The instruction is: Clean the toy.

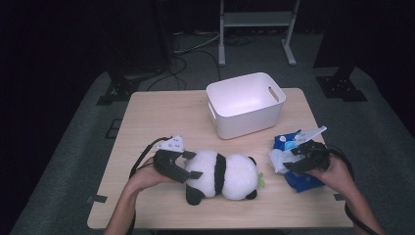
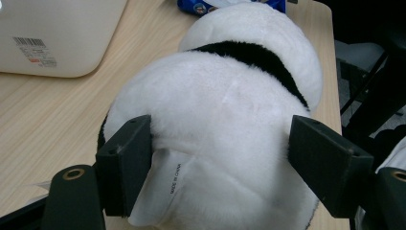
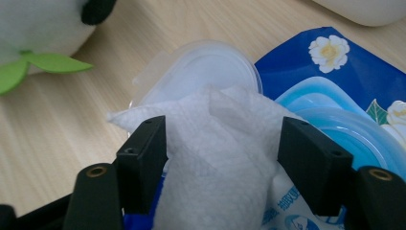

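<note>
A black-and-white panda plush (image 1: 222, 174) lies on its side near the table's front edge. My left gripper (image 1: 192, 165) has its jaws on either side of the plush's rear. In the left gripper view both pads dent the white fur (image 2: 225, 96) by the sewn-in label, so my left gripper (image 2: 222, 127) is shut on it. A blue pack of wet wipes (image 1: 288, 142) lies to the right, its clear lid (image 3: 206, 67) flipped open. A white wipe (image 3: 215, 143) sticks up from it between the jaws of my right gripper (image 3: 225, 127), which stand open beside it. My right gripper (image 1: 289, 159) sits over the pack.
A white plastic bin (image 1: 244, 103) with handle slots stands at the back middle of the wooden table (image 1: 156, 117), and its side (image 2: 57, 38) carries a barcode sticker. The panda's green leaf (image 3: 43, 64) lies close to the left of the wipes. Dark floor surrounds the table.
</note>
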`<state>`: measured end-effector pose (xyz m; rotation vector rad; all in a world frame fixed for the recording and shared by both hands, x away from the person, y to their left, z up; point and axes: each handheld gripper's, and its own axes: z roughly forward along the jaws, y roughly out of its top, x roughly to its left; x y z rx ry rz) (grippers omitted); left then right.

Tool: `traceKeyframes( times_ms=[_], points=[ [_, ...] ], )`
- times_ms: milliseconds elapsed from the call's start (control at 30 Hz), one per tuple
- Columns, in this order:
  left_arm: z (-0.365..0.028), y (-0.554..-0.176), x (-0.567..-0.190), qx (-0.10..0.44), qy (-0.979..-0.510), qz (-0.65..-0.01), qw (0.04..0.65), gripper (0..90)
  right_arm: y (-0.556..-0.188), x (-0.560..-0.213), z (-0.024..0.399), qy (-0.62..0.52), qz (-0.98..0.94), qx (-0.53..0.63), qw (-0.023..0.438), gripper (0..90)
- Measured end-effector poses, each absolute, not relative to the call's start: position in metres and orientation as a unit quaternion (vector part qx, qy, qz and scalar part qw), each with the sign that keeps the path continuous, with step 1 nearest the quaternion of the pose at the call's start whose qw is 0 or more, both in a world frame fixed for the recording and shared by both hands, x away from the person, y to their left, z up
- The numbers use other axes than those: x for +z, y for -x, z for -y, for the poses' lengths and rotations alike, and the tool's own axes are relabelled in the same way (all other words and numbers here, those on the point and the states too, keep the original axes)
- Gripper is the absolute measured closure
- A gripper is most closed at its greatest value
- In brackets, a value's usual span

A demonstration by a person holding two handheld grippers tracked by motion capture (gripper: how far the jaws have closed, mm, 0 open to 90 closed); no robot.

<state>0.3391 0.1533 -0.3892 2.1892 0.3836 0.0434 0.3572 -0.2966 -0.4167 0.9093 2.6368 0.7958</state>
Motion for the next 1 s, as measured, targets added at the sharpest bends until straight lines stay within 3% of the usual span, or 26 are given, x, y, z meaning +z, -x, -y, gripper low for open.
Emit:
traceKeyframes(
  times_ms=[400,767,1000],
  points=[
    [-0.153,-0.338,-0.390,0.017,-0.883,-0.154,0.443,22.4,-0.358,-0.423,0.295,-0.308,-0.903,0.260,0.151,57.3],
    [-0.155,-0.339,-0.392,0.012,-0.883,-0.153,0.444,22.1,-0.360,-0.422,0.298,-0.315,-0.900,0.274,0.121,81.1],
    [-0.157,-0.340,-0.393,0.009,-0.881,-0.155,0.447,21.9,-0.361,-0.417,0.308,-0.329,-0.891,0.297,0.100,85.4]
  ],
)
